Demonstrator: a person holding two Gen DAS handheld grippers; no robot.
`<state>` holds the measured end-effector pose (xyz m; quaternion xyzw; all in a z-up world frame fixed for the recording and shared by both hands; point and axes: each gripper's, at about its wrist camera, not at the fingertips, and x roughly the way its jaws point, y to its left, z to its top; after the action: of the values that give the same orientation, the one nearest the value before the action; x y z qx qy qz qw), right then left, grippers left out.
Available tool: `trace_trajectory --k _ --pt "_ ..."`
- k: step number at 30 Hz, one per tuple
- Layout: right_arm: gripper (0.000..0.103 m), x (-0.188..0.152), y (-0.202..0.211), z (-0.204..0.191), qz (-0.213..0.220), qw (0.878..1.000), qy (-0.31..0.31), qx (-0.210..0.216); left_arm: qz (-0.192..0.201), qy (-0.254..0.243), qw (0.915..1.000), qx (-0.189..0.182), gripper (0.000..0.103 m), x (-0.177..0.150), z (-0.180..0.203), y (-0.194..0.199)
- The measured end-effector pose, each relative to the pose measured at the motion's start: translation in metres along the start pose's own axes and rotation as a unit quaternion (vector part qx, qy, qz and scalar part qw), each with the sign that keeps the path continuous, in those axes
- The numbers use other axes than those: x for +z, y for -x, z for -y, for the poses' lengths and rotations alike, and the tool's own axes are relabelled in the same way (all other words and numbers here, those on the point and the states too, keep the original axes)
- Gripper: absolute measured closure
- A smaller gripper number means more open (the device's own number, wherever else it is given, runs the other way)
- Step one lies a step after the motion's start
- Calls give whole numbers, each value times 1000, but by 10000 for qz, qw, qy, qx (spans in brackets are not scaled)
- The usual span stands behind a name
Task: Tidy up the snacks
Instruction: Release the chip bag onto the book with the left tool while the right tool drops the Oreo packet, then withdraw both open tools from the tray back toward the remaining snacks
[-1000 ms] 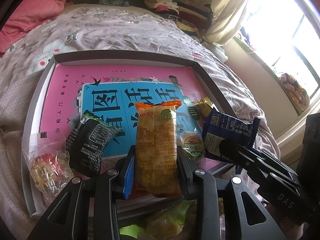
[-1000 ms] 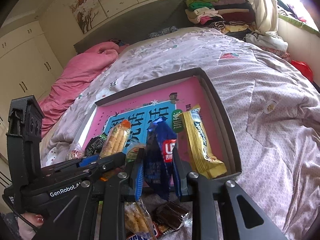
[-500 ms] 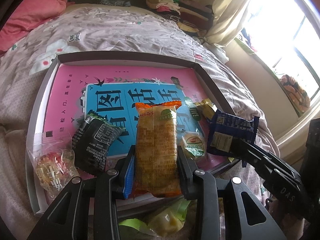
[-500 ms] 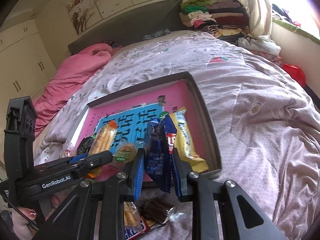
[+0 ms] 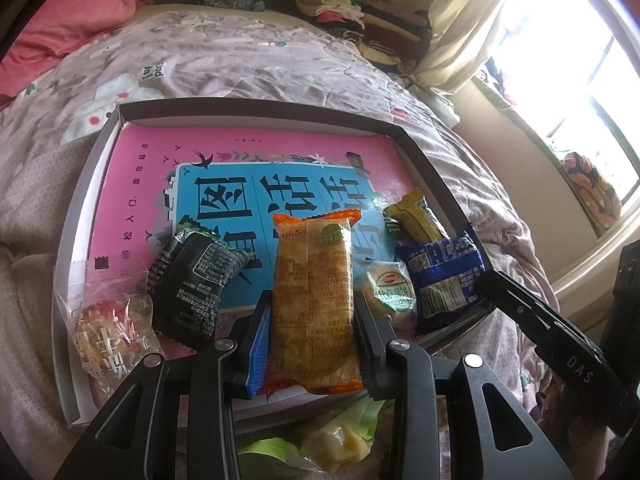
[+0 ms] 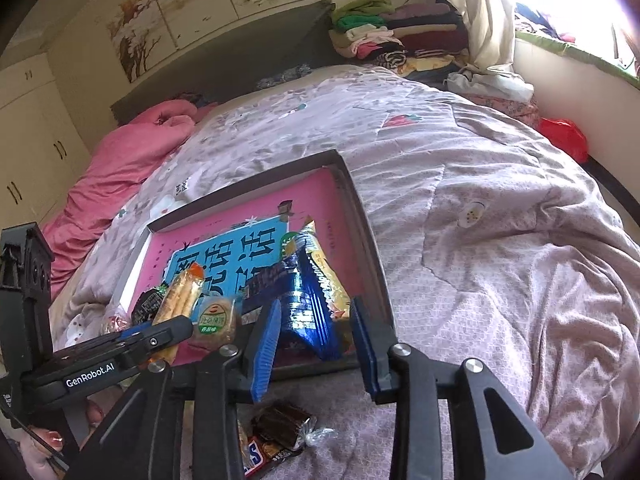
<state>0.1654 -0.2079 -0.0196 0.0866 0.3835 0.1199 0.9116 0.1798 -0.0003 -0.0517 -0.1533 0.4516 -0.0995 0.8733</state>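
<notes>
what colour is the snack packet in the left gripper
Orange and yellow snack packet; clearest in the left wrist view.

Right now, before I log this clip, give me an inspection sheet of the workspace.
Surface: shallow box tray with a pink and blue printed sheet, lying on a quilted bed.
Job's things: orange cracker pack, black packet, clear candy bag, round green-label snack, blue packet, yellow packet, all in the tray.
Clutter: loose wrapped sweets on the bed before the tray.
Grippers: left gripper shut on the orange cracker pack; right gripper has just been opening, pads clear of the blue packet between them.
Cables: nothing seen.
Surroundings: folded clothes, pink duvet, window.
</notes>
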Motion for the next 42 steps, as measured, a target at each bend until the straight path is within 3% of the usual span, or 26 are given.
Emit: trace_trajectory --k 19,29,42 --pt "67 -1 2 -10 -45 9998 156 87 86 104 9997 185 60 3 -8 5" --pt "67 0 7 -12 -12 9997 197 108 145 147 9997 129 47 4 -8 12" --pt "58 2 16 -18 43 9995 265 139 333 97 9993 169 34 6 0 33"
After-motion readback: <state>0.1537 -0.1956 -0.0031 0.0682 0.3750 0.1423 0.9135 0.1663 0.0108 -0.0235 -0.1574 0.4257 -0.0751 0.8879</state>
